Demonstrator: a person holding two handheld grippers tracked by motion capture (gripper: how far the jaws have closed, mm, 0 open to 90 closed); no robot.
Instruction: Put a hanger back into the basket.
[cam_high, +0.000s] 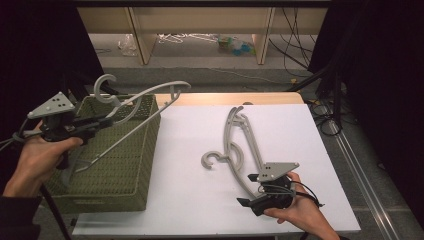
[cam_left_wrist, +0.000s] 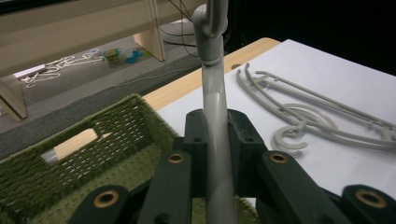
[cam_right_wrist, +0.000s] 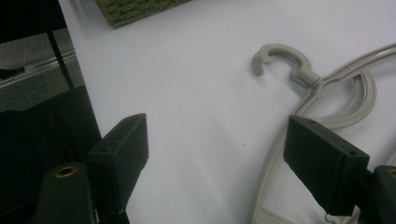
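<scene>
A grey plastic hanger (cam_high: 145, 97) hangs tilted over the green woven basket (cam_high: 135, 165) at the left. My left gripper (cam_high: 107, 121) is shut on it just below the hook. In the left gripper view, the hanger's neck (cam_left_wrist: 215, 140) runs up between the closed jaws of that gripper (cam_left_wrist: 215, 126). More grey hanger (cam_high: 240, 140), possibly two stacked, lies on the white table top (cam_high: 190, 200). My right gripper (cam_high: 248, 190) rests at its near end. In the right gripper view this gripper (cam_right_wrist: 224, 158) stands open, with the hook (cam_right_wrist: 285, 58) ahead and an arm passing the right jaw.
The basket (cam_left_wrist: 93, 154) sits on the table's left part, and its corner (cam_right_wrist: 135, 9) reaches into the right gripper view. A wooden edge (cam_high: 225, 98) borders the far side. Cables (cam_high: 325, 120) trail off the right, and shelving legs and floor clutter (cam_high: 235, 45) lie beyond.
</scene>
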